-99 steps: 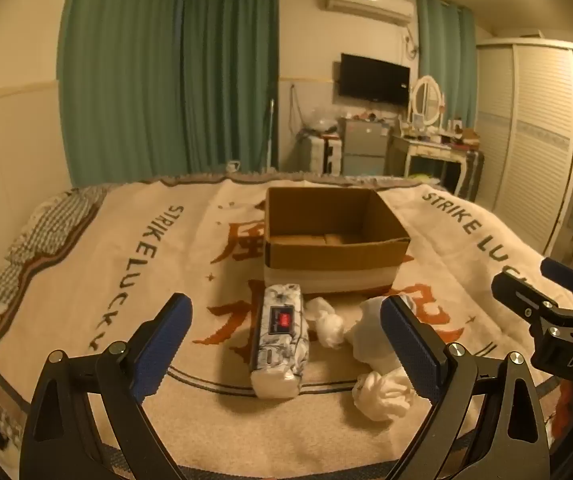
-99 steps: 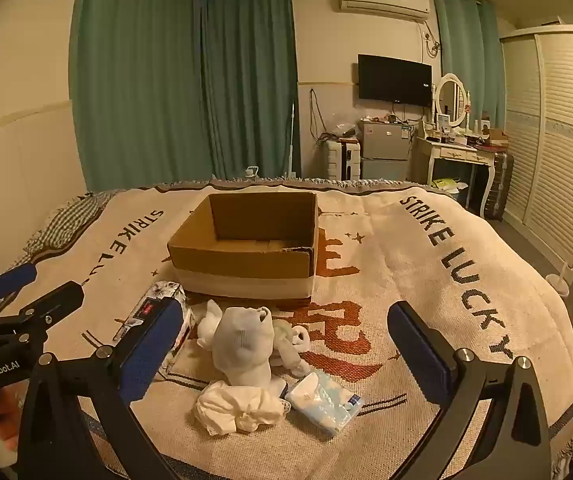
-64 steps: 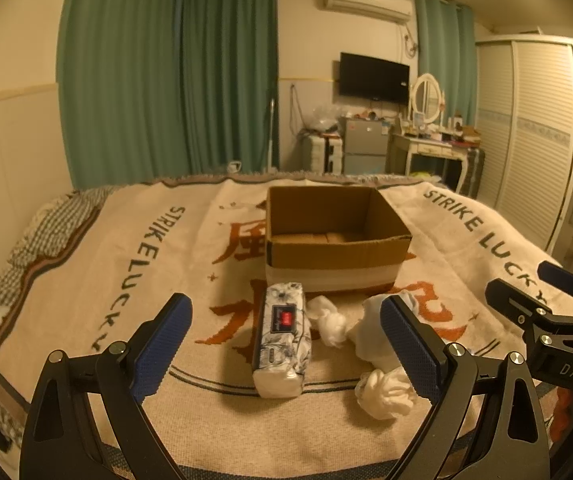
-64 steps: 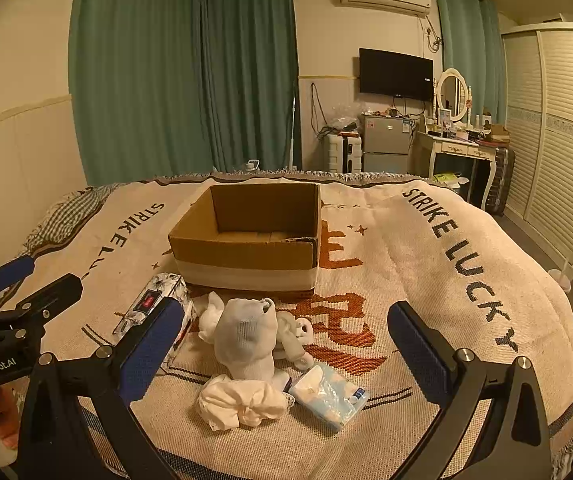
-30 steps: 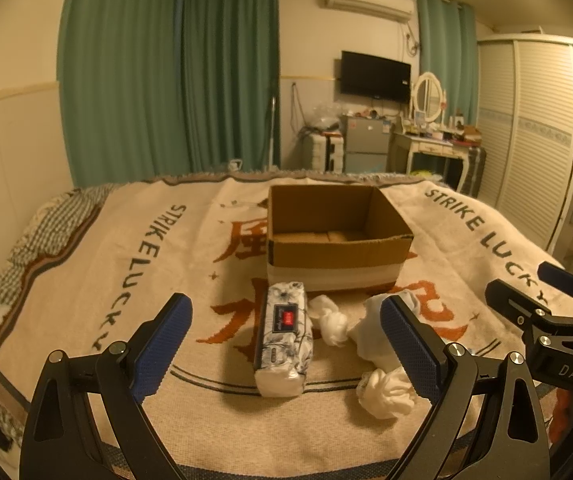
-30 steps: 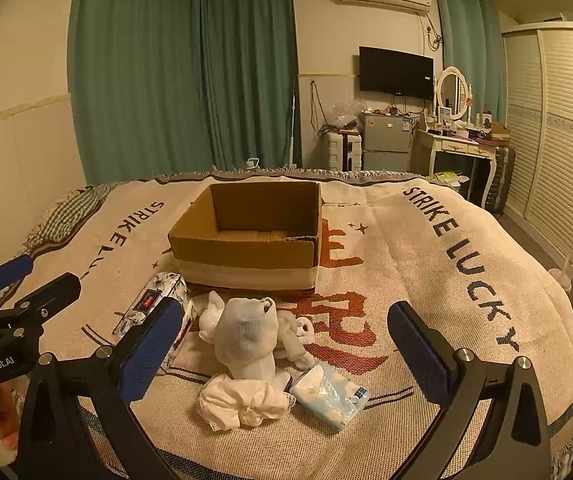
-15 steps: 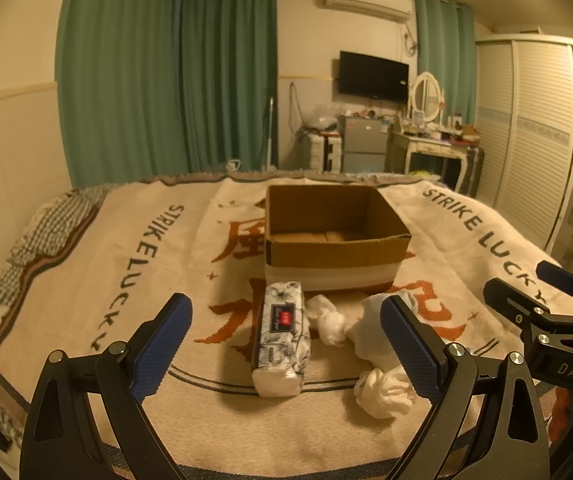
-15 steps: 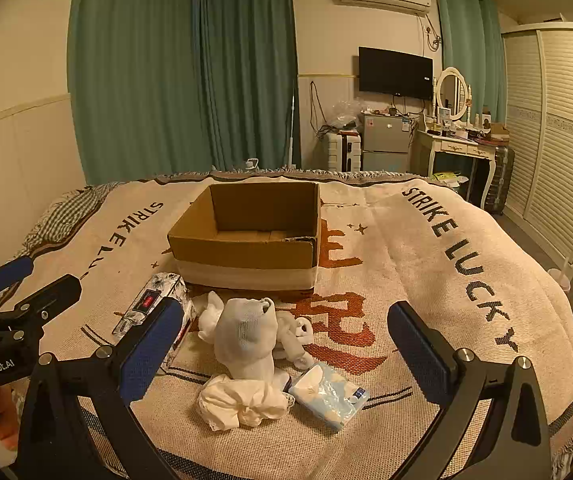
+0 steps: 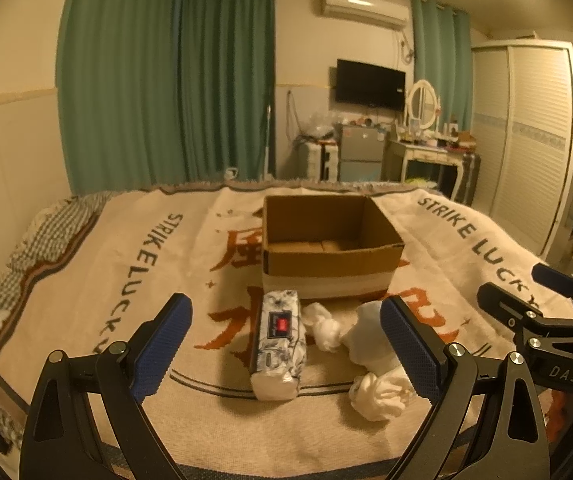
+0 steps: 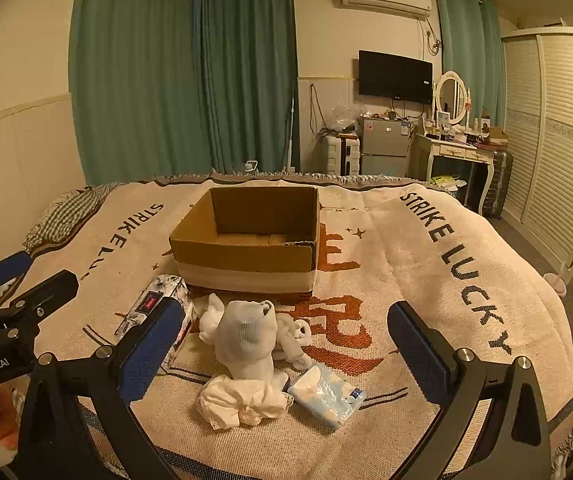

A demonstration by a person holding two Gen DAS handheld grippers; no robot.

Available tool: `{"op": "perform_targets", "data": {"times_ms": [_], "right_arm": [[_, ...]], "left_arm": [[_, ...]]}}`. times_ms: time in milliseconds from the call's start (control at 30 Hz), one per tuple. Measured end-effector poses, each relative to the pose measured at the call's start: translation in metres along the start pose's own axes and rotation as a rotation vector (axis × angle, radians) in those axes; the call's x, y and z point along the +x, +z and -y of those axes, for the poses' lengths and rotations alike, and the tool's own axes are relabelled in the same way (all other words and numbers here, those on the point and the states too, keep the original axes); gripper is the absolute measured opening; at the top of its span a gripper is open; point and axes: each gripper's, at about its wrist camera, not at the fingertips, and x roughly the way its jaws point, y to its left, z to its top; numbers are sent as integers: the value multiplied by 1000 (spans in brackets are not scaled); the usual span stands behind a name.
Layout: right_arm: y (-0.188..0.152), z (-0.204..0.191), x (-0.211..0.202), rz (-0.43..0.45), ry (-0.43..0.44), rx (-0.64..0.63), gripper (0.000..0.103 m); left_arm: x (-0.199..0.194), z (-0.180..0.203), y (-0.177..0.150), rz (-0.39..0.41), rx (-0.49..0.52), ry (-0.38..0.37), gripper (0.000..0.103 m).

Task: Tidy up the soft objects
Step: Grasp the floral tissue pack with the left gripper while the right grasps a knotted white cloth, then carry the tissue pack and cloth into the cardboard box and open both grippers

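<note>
An open cardboard box (image 9: 328, 248) (image 10: 252, 240) stands on the bed blanket. In front of it lie a long flower-print tissue pack (image 9: 278, 338) (image 10: 154, 306), an upright white sock (image 10: 248, 338) (image 9: 366, 338), smaller white socks (image 9: 324, 326) (image 10: 294, 336), a crumpled white cloth (image 9: 378, 396) (image 10: 242, 400) and a light-blue tissue pack (image 10: 326, 394). My left gripper (image 9: 286, 352) is open and empty, short of the flower-print pack. My right gripper (image 10: 282, 354) is open and empty, short of the socks.
The blanket (image 10: 426, 280) covers the whole bed and has printed letters. A checked pillow (image 9: 46, 236) lies at the far left. Beyond the bed are green curtains, a small fridge (image 10: 384, 146), a dressing table (image 10: 456, 152) and a wardrobe (image 10: 558, 128).
Nothing has visibly changed beyond slight camera sway; both grippers stay open over the near edge of the bed.
</note>
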Motion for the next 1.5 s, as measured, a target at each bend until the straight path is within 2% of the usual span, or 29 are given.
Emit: {"op": "perform_targets", "data": {"times_ms": [133, 300, 600, 767, 833, 867, 1067, 1167, 1233, 1333, 1500], "right_arm": [[1, -2, -5, 5, -5, -10, 103], [-7, -3, 6, -28, 2, -14, 103], [-48, -6, 66, -221, 23, -28, 103], [-70, -18, 92, -307, 61, -68, 103], [-79, -24, 102, -342, 81, -75, 102], [-82, -26, 106, -358, 91, -80, 100], [-93, -38, 125, -393, 101, -111, 89], [-95, -38, 132, -420, 116, -97, 79], [-97, -39, 134, -439, 135, -89, 62], [-99, -40, 135, -446, 136, -88, 47], [-95, -35, 130, -440, 149, -62, 34]], "left_arm": [[-1, -1, -1, 5, 2, -3, 97], [19, -2, -12, -45, -5, -5, 97], [79, -3, -57, -217, 16, 15, 95], [100, -10, -71, -271, 5, 9, 95], [105, -11, -74, -281, 8, 5, 87], [108, -12, -74, -290, 9, 3, 87], [122, -14, -75, -298, 2, -26, 87], [130, -10, -74, -300, 12, -32, 85], [137, -10, -74, -307, 16, -40, 65], [140, -10, -77, -327, 13, -46, 51], [130, -9, -78, -321, 30, -51, 44]]}}
